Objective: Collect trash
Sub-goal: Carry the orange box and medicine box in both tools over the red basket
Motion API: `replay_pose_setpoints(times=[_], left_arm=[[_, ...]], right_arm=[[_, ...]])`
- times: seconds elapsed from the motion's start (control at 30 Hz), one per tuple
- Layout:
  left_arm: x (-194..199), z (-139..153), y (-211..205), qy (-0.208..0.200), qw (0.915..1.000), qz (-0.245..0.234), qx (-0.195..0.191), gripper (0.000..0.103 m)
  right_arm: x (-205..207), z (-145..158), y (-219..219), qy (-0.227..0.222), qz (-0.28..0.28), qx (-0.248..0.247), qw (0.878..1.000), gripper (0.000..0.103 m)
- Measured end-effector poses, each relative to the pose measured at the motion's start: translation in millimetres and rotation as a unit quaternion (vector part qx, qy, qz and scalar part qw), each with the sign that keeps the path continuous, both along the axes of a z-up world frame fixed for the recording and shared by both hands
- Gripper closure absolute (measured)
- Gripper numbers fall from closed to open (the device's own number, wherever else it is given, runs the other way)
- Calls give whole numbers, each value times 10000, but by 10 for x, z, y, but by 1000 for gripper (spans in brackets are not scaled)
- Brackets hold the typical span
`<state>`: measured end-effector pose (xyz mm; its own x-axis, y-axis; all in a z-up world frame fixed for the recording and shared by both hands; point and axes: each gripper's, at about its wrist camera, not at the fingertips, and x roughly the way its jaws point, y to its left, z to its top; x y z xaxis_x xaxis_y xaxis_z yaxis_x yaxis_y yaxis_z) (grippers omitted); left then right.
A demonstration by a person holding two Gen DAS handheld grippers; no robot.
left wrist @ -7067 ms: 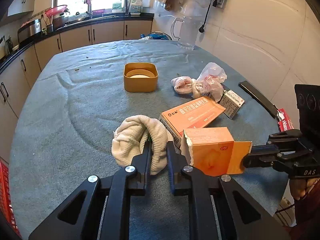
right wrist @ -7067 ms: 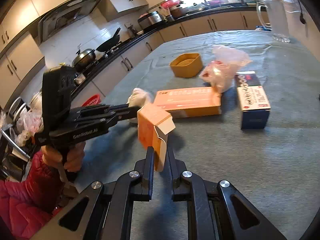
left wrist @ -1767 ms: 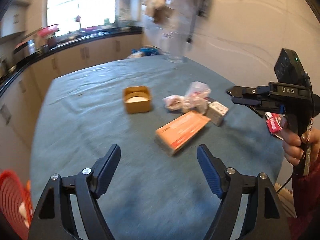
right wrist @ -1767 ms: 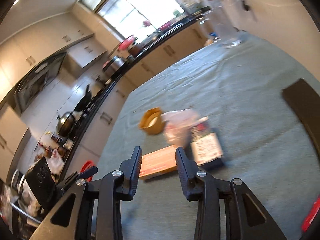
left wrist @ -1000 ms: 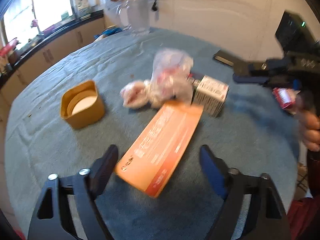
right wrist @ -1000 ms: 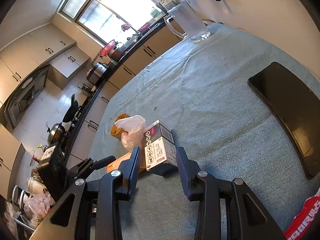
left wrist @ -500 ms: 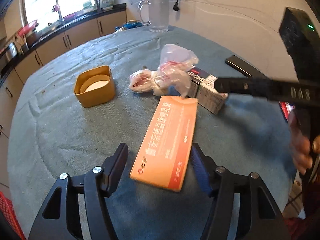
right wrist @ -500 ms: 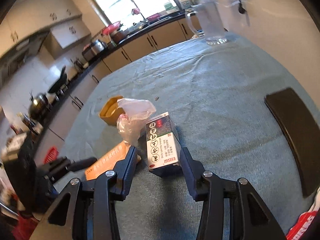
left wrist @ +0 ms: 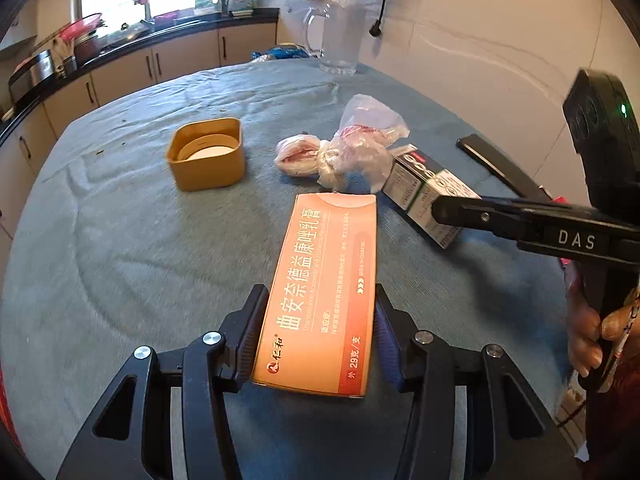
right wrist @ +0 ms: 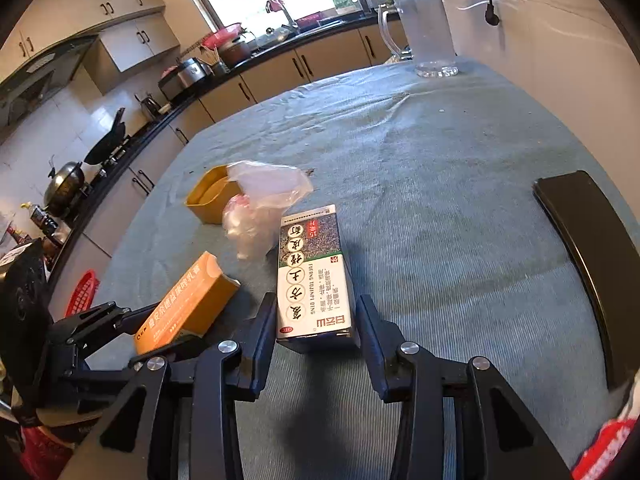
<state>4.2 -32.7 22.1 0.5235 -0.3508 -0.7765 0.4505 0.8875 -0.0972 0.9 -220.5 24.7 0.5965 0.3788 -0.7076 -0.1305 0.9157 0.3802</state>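
Note:
A long orange carton point(left wrist: 324, 280) lies flat on the grey-blue tablecloth. My left gripper point(left wrist: 319, 292) straddles its near end, and the jaws are closing with the pads against its long sides. The same carton point(right wrist: 184, 304) and left gripper point(right wrist: 168, 328) show at the lower left of the right wrist view. A white and green medicine box point(right wrist: 312, 272) lies between the fingers of my right gripper point(right wrist: 317, 300), whose jaws are closing with a slim gap still on the right side. That box point(left wrist: 424, 192) and the right gripper point(left wrist: 440, 212) appear at the right of the left wrist view.
A crumpled plastic bag point(left wrist: 360, 148) lies against both boxes, with a yellow tub point(left wrist: 206, 156) to its left. A black flat object point(right wrist: 588, 248) lies at the table's right edge, and a glass jug point(right wrist: 428, 28) stands at the back. A red basket point(right wrist: 82, 292) sits on the floor at left.
The left jaws have narrowed onto the orange carton, which now fills the gap between them. The right gripper has levelled out and its fingers now flank the medicine box more closely.

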Motion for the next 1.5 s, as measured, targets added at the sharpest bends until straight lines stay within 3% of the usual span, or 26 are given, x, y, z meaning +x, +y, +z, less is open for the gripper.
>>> replay_pose_setpoints(times=[0.27, 0.67, 1.5], left_arm=[[-364, 81, 201, -229, 9992, 294, -112, 54], [-964, 293, 750, -708, 9924, 998, -136, 53], [-1012, 246, 1539, -706, 9819, 1649, -603, 53]], right_arm=[[-492, 129, 205, -281, 391, 218, 9986, 60], [-834, 349, 673, -580, 756, 212, 9952, 60], [-674, 333, 1357, -254, 1232, 97, 9920, 60]])
